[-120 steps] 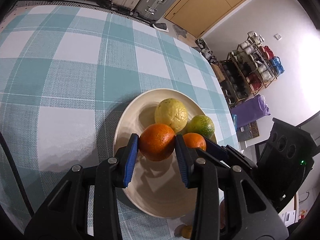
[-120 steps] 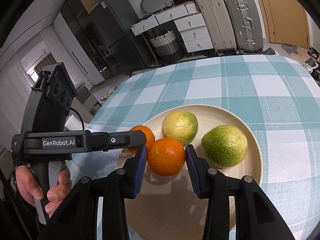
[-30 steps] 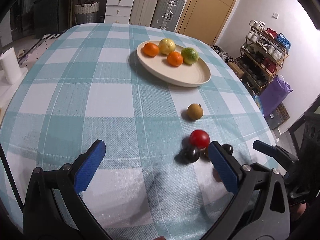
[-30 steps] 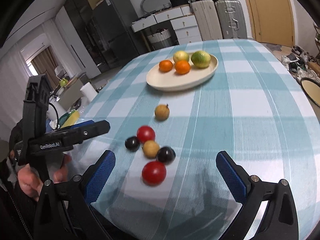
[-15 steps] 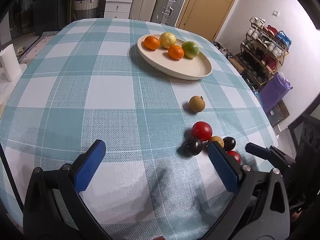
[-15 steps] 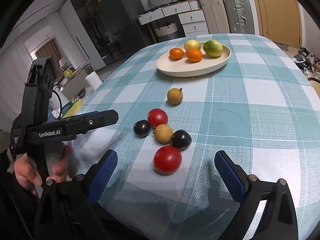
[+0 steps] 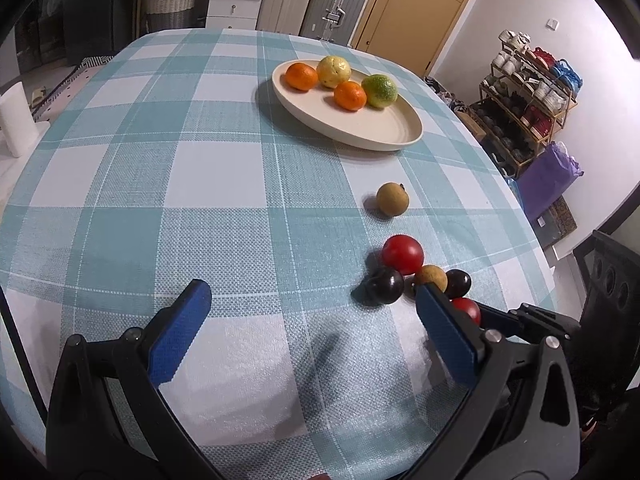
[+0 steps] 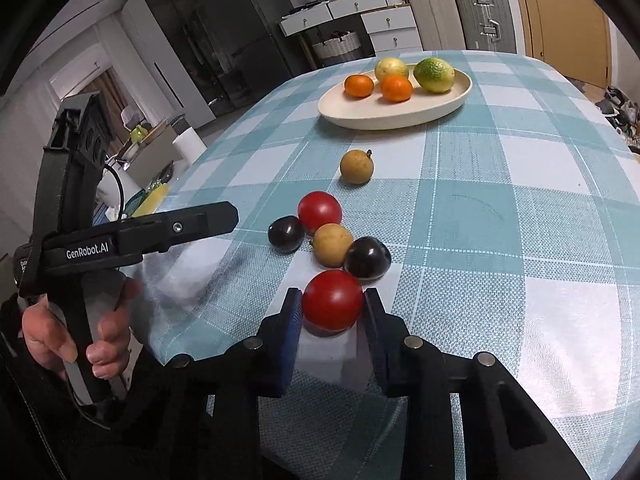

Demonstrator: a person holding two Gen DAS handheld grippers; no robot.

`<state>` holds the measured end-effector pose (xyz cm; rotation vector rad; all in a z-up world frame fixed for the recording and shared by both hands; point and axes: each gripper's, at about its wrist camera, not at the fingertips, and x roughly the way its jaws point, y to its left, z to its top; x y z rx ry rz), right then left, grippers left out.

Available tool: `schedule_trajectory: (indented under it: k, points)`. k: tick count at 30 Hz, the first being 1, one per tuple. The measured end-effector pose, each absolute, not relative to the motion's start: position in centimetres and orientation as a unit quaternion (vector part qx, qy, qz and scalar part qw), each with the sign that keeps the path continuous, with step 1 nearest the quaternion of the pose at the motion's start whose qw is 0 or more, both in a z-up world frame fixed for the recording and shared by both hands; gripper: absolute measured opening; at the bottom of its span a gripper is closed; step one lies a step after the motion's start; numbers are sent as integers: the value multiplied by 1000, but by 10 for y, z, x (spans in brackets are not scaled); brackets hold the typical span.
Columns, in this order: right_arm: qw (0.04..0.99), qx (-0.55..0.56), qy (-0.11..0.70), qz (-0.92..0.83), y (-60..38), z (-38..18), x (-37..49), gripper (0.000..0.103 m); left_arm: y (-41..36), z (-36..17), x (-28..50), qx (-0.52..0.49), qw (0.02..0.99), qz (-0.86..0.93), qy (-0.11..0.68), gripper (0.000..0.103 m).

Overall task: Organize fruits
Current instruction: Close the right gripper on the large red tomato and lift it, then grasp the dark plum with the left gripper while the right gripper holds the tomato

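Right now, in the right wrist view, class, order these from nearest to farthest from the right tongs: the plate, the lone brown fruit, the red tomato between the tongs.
1. red tomato, between the right tongs.
2. lone brown fruit, mid-table.
3. plate, far end.

Near tomato [image 7: 467, 309] half behind tool finger [image 7: 448, 334]

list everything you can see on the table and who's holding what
round cream plate: 1, far end of checked tablecloth
oranges: 2, orange, on plate
yellow-green citrus: 1, on plate, behind the oranges
green citrus: 1, on plate, right end
tan round fruits: 2, one alone mid-table, one in near cluster
dark plums: 2, near-black, in cluster
red tomatoes: 2, one in cluster, one in right claw
left claw: open, holding nothing
right claw: shut on the nearest tomato
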<state>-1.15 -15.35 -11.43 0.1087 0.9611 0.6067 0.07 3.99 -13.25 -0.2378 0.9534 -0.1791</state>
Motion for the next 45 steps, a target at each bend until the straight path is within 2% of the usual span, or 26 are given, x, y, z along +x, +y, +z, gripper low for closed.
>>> schedule_trajectory:
  k: [13, 18, 23, 28, 35, 38, 40, 45]
  points:
    - [858, 77, 410, 298, -169, -94, -18, 31, 24, -137, 8, -95, 868, -111, 474, 102]
    - [871, 82, 383, 297, -174, -78, -17, 31, 12, -141, 14, -65, 867, -113, 481, 102]
    - [872, 92, 382, 291, -181, -77, -11, 31, -9, -145, 16, 8, 871, -103, 481, 102]
    - [873, 99, 382, 286, -187, -80, -6, 31, -17, -150, 20, 25, 867, -108, 485, 101]
    - [871, 114, 386, 282, -196, -87, 0, 31, -22, -145, 22, 36, 868, -137, 475, 89]
    - [870, 117, 387, 281, -199, -88, 1, 31, -22, -143, 26, 30, 865, -154, 477, 78]
    - [870, 117, 387, 281, -200, -88, 0, 31, -20, -144, 29, 21, 860, -162, 483, 67]
    - [869, 122, 388, 281, -202, -89, 0, 31, -16, -147, 31, 6, 851, -185, 491, 57]
